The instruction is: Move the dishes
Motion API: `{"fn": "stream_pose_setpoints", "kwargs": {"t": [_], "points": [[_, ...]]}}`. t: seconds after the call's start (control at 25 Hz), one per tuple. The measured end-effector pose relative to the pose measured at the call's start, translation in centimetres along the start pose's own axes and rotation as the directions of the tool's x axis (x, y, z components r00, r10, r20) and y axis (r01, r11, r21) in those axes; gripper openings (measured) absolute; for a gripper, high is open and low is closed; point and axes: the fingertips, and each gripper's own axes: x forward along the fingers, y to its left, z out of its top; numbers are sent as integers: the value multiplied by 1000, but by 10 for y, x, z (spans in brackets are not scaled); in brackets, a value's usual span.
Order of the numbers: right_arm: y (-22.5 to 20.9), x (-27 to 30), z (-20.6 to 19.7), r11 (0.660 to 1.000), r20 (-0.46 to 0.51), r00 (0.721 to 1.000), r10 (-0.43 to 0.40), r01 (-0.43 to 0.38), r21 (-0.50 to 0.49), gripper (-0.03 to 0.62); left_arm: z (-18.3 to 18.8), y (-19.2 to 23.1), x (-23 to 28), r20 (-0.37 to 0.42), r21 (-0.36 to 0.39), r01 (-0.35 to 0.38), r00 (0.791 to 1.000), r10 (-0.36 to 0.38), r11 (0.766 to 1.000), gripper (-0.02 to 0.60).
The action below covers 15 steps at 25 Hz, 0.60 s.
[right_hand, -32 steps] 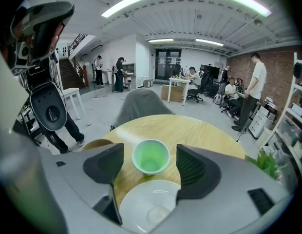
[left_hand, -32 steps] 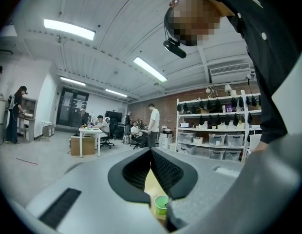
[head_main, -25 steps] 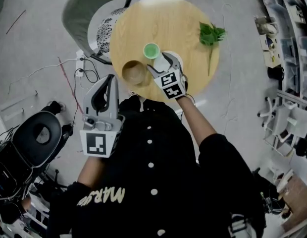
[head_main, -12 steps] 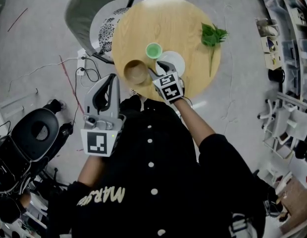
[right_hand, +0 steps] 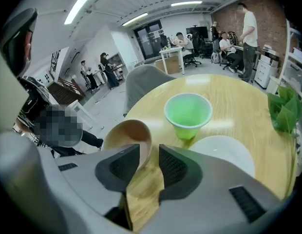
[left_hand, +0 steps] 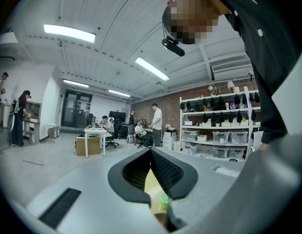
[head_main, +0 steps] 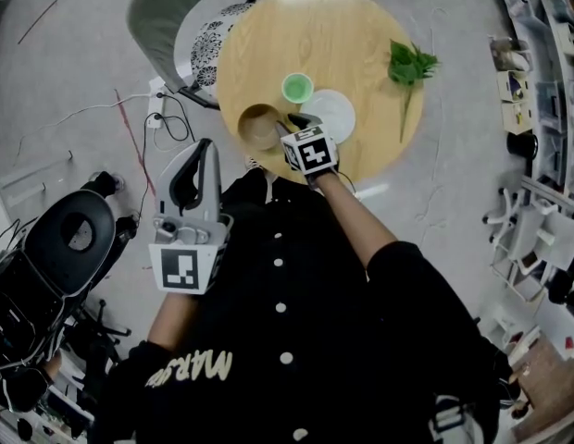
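— Head view, left to right. State of the left gripper [head_main: 205, 148]?

— Off the table, held over the floor at the person's left side, tips toward the round wooden table [head_main: 361, 35]. In the left gripper view its jaws meet at the tips with nothing between them. Idle.

— Next along?

— Wooden bowl [head_main: 260, 126], upright near the table's near edge. The right gripper [head_main: 293, 128] is at the bowl's right side. In the right gripper view the jaws stand apart astride the bowl's wall [right_hand: 126, 138]. One jaw appears to be inside the rim and the other outside. A strip of tabletop shows between the wall and the outer jaw, so it is not clamped yet.

— Handling estimate for the bowl?

— Judged, not measured: it looks like thin turned wood, so light, stiff and smooth. Take it by the rim wall, where the jaws already sit. Held on one side only, it will likely tip toward the far side.

— Further right?

— Green cup [head_main: 297, 88], just behind the bowl and plate. It probably has a thin wall, easy to crush or knock over. White plate [head_main: 335, 117], just right of the gripper, is flat with a low rim and will be harder to pinch. It may be breakable, so grip its edge. A leafy sprig [head_main: 409, 66] lies well apart at the right edge of the table.
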Motion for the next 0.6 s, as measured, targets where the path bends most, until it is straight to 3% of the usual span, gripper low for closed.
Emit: {"fn": "stream_pose_setpoints", "kwargs": {"t": [0.24,0.6], "points": [[-2,16,-8,997,-24,1000,-7,8,77,117,-9,7,-7,-21,-5,-21,1000,21,1000,3],[-5,22,-9,993,-36,999,-25,29,115,23,-12,8,-8,-31,-8,-36,999,35,999,3]]}}
